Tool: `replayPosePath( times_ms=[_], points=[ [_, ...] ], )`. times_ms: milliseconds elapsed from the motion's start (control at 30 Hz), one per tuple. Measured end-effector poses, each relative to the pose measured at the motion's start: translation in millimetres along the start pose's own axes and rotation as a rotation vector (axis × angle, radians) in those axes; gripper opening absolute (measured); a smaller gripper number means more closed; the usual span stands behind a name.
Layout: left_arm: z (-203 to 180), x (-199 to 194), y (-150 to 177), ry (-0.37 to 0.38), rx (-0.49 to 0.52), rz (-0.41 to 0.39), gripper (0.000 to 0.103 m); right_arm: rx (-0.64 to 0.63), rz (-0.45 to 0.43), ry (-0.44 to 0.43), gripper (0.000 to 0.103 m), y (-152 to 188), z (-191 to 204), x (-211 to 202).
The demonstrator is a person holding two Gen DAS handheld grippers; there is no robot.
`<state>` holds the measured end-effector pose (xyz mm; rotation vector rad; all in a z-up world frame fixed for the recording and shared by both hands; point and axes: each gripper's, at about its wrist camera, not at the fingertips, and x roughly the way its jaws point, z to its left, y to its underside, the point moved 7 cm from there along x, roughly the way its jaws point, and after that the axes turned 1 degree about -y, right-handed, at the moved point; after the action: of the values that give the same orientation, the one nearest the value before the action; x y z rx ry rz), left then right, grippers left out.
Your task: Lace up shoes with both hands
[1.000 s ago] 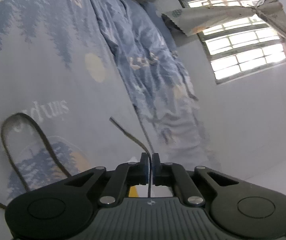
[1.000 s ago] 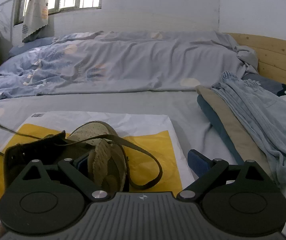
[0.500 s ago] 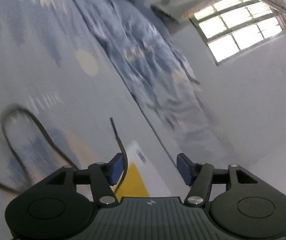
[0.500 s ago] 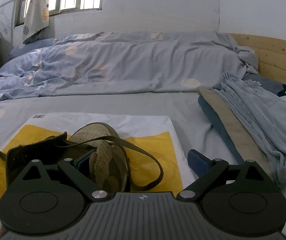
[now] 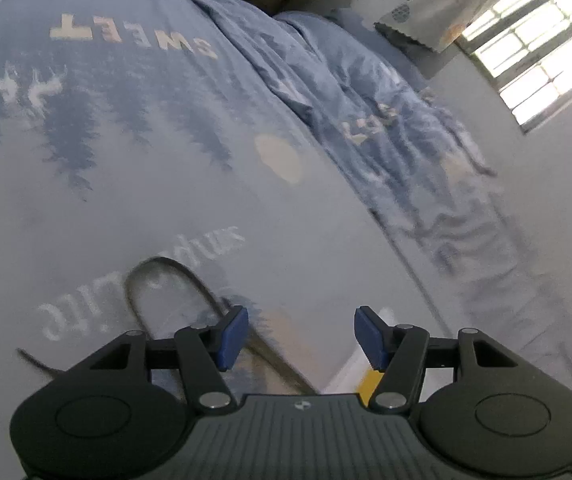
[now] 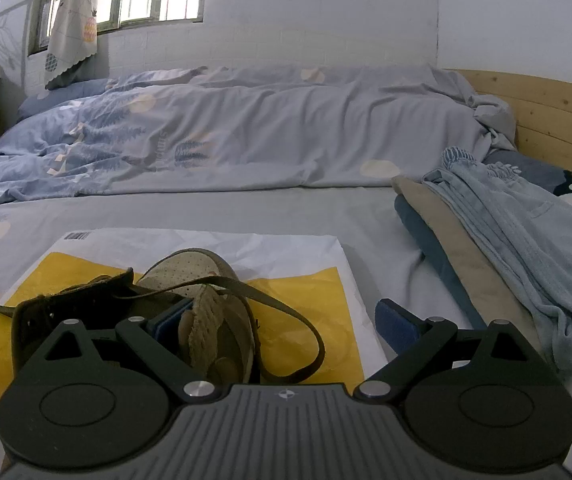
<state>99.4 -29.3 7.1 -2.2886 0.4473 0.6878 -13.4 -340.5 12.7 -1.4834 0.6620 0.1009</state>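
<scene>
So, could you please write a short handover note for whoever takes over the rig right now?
Left tool: open, holding nothing; its jaws have just been opening and let go of the lace end, which now lies looped on the bedsheet.
Right tool: open wide, its left pad inside the shoe by the tongue, nothing clamped.
The shoe sits on a yellow and white bag; the other lace loop hangs to its right.
Done: cannot tell how far the lacing has got.
Left: pick the lace up again and finish lacing.

Shoe [image 6: 206, 304] on bag [image 6: 297, 280] (bed [image 6: 325, 208]), folded clothes [image 6: 505, 240] right.
</scene>
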Motion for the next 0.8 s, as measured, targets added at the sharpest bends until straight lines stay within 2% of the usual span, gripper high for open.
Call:
replayPosePath(
  times_ms=[67,133,233,300,367,500,600,700,800],
  points=[
    [-3.1,-3.3,-2.2,0.039,-0.001,-0.016,0.057,0.001,0.001,0.001,0.096,-0.8,0.2,0.0],
    [-12.8,-3.2,0.8,0.170,-0.033,0.019,0.057,0.001,0.001,0.004,0.096,-4.1,2.6,0.3],
    [-35.0,-3.5,19.1,0.398,-0.074,0.132,0.057,0.003,0.000,0.005,0.096,-5.1,3.1,0.0],
    [-48.4,-3.4,34.9,0.521,-0.101,0.218,0.057,0.004,-0.001,0.005,0.096,-5.0,3.1,-0.3],
    [-60.8,-1.2,52.6,0.607,-0.120,0.317,0.057,0.003,-0.001,0.004,0.096,-4.7,3.0,0.0],
    [-76.5,3.3,87.3,0.624,-0.073,0.444,0.057,0.007,0.000,0.001,0.096,-2.8,2.2,-1.3],
    [-80.6,9.1,109.5,0.625,-0.080,0.513,0.057,0.009,0.001,-0.001,0.096,-3.1,1.8,-1.2],
    [-79.6,18.3,120.6,0.612,-0.101,0.547,0.055,0.010,0.002,-0.005,0.096,-3.1,0.5,-1.2],
    [-79.6,24.6,120.1,0.603,-0.092,0.526,0.055,0.011,0.002,-0.013,0.096,-3.0,-1.5,-0.6]
  ],
)
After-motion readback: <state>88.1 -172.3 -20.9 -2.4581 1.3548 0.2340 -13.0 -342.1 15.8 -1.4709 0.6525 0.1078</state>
